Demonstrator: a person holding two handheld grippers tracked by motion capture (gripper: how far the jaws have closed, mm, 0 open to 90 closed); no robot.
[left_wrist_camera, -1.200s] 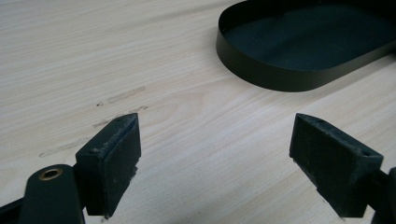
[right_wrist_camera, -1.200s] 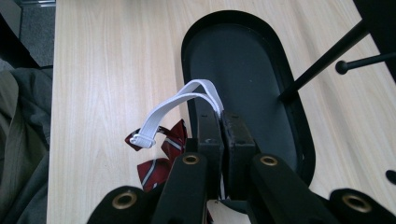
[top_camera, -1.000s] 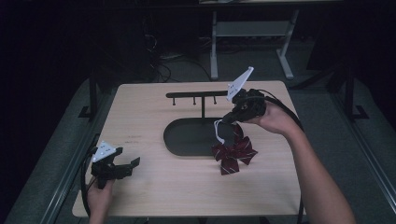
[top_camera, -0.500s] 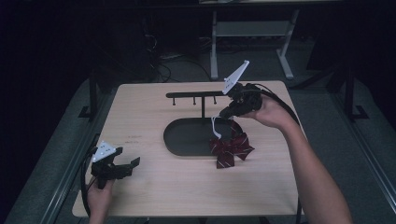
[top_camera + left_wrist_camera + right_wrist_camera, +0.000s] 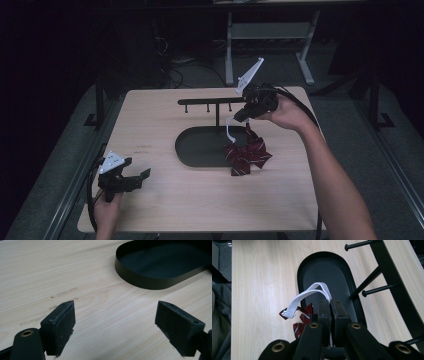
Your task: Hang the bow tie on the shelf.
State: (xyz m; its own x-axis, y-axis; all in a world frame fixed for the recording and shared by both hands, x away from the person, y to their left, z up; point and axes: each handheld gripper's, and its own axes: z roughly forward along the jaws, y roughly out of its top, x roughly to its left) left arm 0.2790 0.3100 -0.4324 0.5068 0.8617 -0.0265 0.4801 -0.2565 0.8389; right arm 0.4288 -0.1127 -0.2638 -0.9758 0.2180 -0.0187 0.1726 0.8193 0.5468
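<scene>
Above the right end of the black oval tray (image 5: 195,150), a dark red striped bow tie (image 5: 247,156) hung by its white elastic strap (image 5: 308,296), which the right gripper (image 5: 243,116) pinched between clenched jaws beside the black peg rack (image 5: 207,102). Near the desk's (image 5: 165,195) front left corner, the left gripper (image 5: 136,178) rested with jaws spread, grasping nothing.

Dark lab; floor cables (image 5: 172,70), bare worktable (image 5: 165,125)
</scene>
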